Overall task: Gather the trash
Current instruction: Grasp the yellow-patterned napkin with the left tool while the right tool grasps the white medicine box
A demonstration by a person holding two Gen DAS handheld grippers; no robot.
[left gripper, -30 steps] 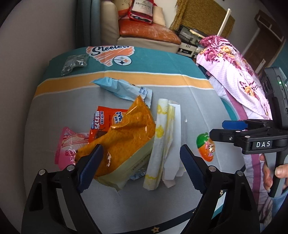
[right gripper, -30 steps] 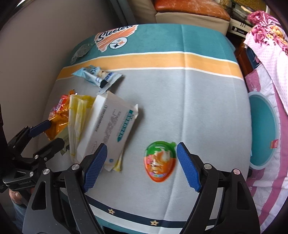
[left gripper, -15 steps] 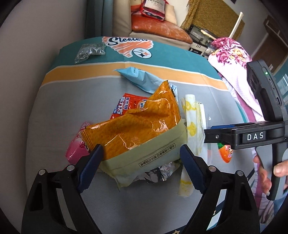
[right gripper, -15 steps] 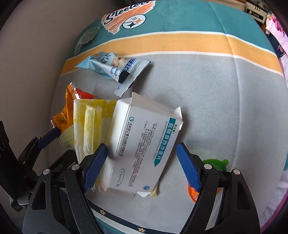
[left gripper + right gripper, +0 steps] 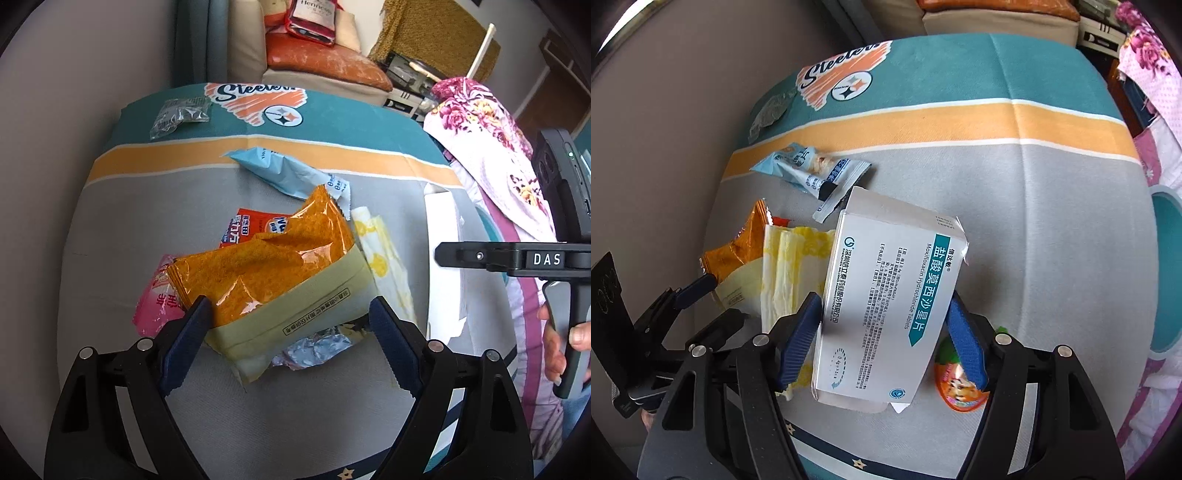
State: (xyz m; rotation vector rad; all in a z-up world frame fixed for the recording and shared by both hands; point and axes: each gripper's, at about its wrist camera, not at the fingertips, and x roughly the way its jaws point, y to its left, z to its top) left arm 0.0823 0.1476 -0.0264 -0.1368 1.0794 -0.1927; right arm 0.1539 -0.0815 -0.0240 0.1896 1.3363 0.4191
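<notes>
Left gripper (image 5: 290, 325) jaws wide — right gripper (image 5: 886, 332) jaws closing, perhaps gripping.

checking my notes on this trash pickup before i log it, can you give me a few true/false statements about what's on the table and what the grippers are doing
1. The right gripper has the white medicine box between its fingers. True; its jaws have just been closing on it.
2. The left gripper is clamped shut with nothing in it. False; its jaws stand wide, either side of the orange snack bag.
3. A light blue wrapper lies beyond the orange snack bag, near the yellow stripe of the tablecloth. True.
4. The medicine box stands upright on end. False; it lies flat, partly over the yellow-and-white wrapper.
5. A clear crumpled wrapper lies on the teal band. True.
</notes>
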